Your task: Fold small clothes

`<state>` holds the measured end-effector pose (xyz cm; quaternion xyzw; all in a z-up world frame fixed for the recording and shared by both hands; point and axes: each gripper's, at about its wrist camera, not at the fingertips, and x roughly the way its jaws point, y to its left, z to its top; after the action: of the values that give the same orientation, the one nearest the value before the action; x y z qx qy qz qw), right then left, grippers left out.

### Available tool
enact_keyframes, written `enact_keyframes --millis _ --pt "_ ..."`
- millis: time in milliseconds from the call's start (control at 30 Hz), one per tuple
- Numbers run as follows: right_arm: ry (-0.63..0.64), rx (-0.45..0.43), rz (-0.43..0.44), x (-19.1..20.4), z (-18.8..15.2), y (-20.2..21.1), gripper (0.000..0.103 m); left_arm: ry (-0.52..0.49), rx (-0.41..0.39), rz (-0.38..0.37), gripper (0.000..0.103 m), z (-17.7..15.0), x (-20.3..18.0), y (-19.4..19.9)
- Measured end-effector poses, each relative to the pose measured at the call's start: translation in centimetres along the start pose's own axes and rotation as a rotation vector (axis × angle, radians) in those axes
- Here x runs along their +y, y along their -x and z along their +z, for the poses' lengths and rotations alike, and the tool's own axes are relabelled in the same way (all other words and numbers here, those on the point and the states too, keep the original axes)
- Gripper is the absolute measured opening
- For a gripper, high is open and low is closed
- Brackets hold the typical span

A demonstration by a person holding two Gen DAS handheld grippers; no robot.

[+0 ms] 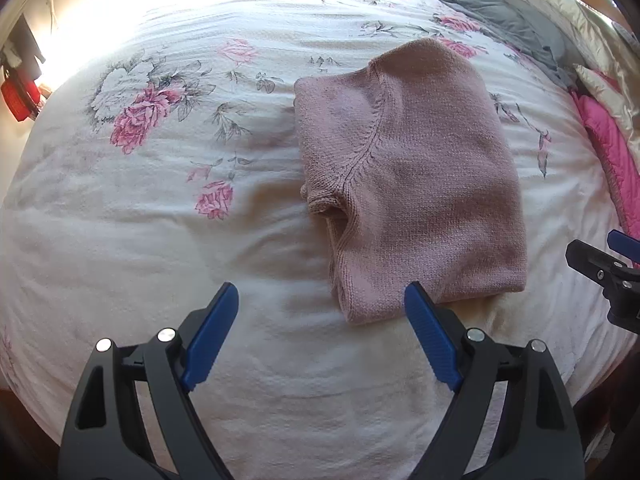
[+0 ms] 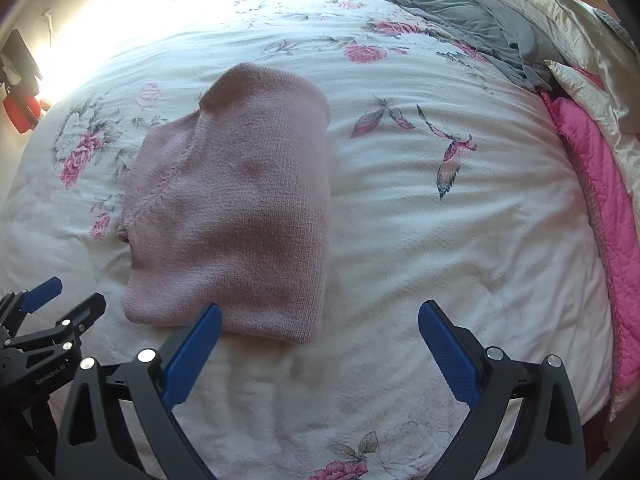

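Note:
A dusty-pink knitted sweater [image 1: 416,184] lies folded into a compact rectangle on the floral bedspread [image 1: 160,240]. In the right wrist view the same sweater [image 2: 240,216] sits left of centre. My left gripper [image 1: 322,300] is open, held just in front of the sweater's near edge, with nothing between its blue pads. My right gripper [image 2: 320,320] is also open, near the sweater's near right corner and empty. Each gripper shows at the edge of the other's view: the right gripper [image 1: 612,264] and the left gripper [image 2: 56,300].
A grey blanket [image 2: 460,16], cream pillows [image 2: 560,32] and a bright pink quilt [image 2: 592,184] lie along the right side of the bed. A red object [image 1: 18,98] hangs at the left wall. Strong sunlight washes out the far left corner.

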<state>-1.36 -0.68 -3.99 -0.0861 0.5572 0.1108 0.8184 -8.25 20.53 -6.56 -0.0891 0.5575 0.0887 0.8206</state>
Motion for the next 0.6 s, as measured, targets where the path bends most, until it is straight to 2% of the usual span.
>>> enact_keyframes --millis 600 --pt "0.028 0.001 -0.069 0.09 0.16 -0.86 0.099 -0.014 0.01 0.014 0.084 -0.06 -0.19 -0.55"
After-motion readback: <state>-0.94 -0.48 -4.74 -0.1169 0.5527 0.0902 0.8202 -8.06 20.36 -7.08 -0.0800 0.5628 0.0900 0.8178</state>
